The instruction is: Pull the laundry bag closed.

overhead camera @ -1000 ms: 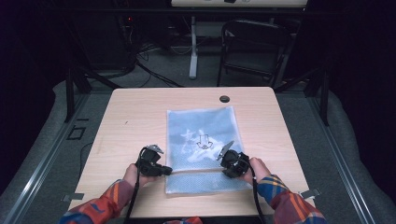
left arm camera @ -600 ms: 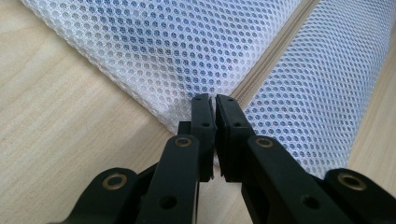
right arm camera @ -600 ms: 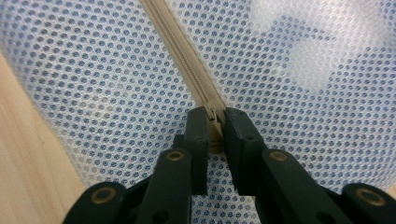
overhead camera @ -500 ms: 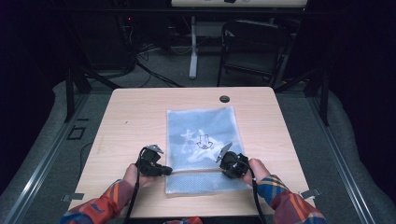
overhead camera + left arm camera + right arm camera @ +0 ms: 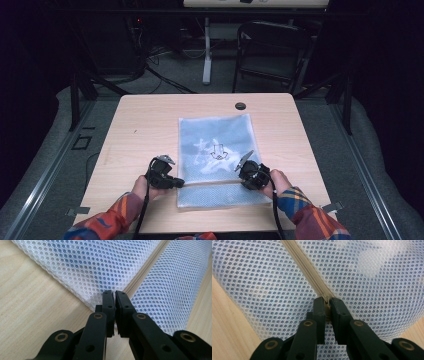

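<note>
A white mesh bag (image 5: 217, 145) with blue contents and a black arrow mark lies flat on the wooden table (image 5: 145, 125). A beige zipper (image 5: 210, 183) runs across its near end. My left gripper (image 5: 177, 183) is at the bag's left edge, shut on the mesh corner (image 5: 100, 287) where the zipper (image 5: 147, 267) ends; its jaw tips (image 5: 115, 293) are pressed together. My right gripper (image 5: 243, 181) is at the right end of the zipper. In the right gripper view its jaws (image 5: 326, 301) pinch the beige zipper pull at the end of the zipper (image 5: 304, 270).
A dark round cable hole (image 5: 240, 106) sits near the table's far edge. Beyond the table stand a black chair (image 5: 270, 50) and a white table leg (image 5: 207, 50), with cables on the floor. Bare wood lies left and right of the bag.
The right gripper has rolled slightly, so its grey plate now tilts up. Both hands and the bag stay about where they were.
</note>
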{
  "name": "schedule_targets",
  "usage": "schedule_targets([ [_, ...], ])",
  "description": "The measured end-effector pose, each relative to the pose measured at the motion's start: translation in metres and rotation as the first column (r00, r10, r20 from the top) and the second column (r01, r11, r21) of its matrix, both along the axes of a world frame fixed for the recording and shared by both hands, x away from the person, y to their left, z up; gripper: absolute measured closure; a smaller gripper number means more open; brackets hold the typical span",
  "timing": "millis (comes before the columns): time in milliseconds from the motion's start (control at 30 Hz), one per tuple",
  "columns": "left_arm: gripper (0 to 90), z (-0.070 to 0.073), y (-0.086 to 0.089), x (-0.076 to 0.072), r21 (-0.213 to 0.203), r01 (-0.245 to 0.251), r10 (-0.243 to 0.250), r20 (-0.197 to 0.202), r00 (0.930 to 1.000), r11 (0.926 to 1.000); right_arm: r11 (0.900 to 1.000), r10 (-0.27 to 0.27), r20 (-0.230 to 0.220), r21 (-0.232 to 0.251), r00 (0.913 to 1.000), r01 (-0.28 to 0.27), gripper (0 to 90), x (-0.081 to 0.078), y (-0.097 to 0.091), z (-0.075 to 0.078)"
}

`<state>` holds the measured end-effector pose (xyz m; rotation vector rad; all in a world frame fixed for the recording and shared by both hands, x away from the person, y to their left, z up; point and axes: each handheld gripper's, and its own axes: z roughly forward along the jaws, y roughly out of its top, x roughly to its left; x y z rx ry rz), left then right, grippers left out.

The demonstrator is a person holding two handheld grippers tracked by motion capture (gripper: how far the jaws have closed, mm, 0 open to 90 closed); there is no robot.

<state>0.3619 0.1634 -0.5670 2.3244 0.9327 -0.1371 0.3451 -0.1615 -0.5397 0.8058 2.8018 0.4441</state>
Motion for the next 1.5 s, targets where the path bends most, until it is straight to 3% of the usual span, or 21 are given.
schedule_targets([
  [900,86.5,0.000,0.000,0.000,0.005,0.007,-0.007,0.001,1.0000,1.0000,0.9985,-0.055,-0.023,-0.001,0.9982,0.055,83.1,-0.001,-0.012,0.003],
  [1033,86.5,0.001,-0.001,0.000,0.007,0.007,-0.007,0.003,1.0000,0.9999,0.9984,-0.053,-0.035,-0.018,0.9980,0.053,83.1,-0.001,-0.012,0.004],
  [1100,86.5,0.001,-0.001,0.000,0.007,0.007,-0.007,0.003,1.0000,0.9999,0.9981,-0.062,-0.039,-0.007,0.9973,0.062,83.2,-0.002,-0.013,0.003],
  [1233,86.5,0.001,-0.001,0.000,0.008,0.009,-0.009,0.003,1.0000,0.9999,0.9958,-0.086,-0.036,-0.035,0.9956,0.085,83.3,-0.001,-0.016,0.004],
  [1333,86.5,0.001,0.000,0.000,0.008,0.011,-0.011,0.002,0.9999,0.9999,0.9914,-0.127,-0.047,-0.040,0.9909,0.125,83.3,0.000,-0.030,0.001],
  [1500,86.5,0.001,0.000,0.001,0.007,0.011,-0.011,0.001,0.9999,0.9999,0.9894,-0.141,-0.051,-0.039,0.9887,0.139,83.4,-0.001,-0.037,0.002],
])
